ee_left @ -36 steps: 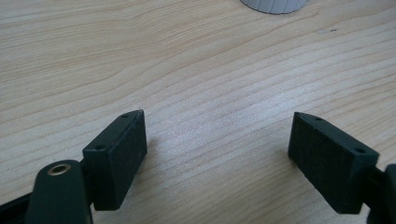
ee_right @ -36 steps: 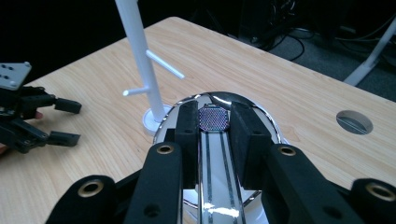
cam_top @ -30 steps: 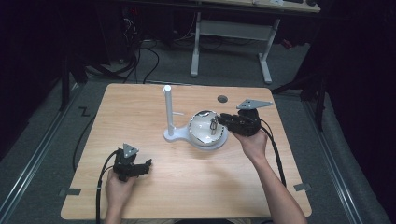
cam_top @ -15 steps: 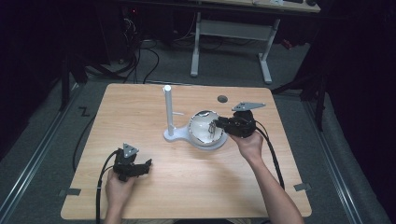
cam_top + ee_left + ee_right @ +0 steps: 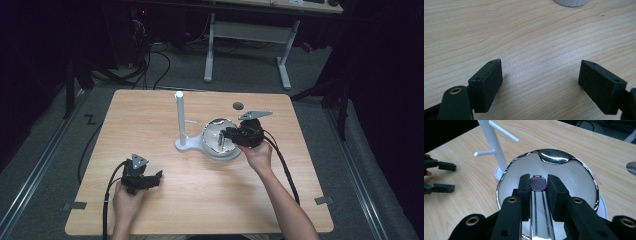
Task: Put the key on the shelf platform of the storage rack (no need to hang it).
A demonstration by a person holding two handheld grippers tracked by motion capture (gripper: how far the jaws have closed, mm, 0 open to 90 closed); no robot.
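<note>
Both tools (image 5: pixel 161 176) (image 5: pixel 226 133) are black with brass-ringed screw holes; grey triangular plates on top; black cables trailing.

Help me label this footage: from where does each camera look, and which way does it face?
High view: above the person's side, looking forward and down on the light wooden table; both forearms show.
Left claw view: rides that claw, facing bare wood between open jaws.
Right claw view: rides that claw, facing the white bowl-shaped dish with chrome rim, jaws shut on a flat chrome handle.
Shared: the high and right views both show the white pegged stand.
</note>
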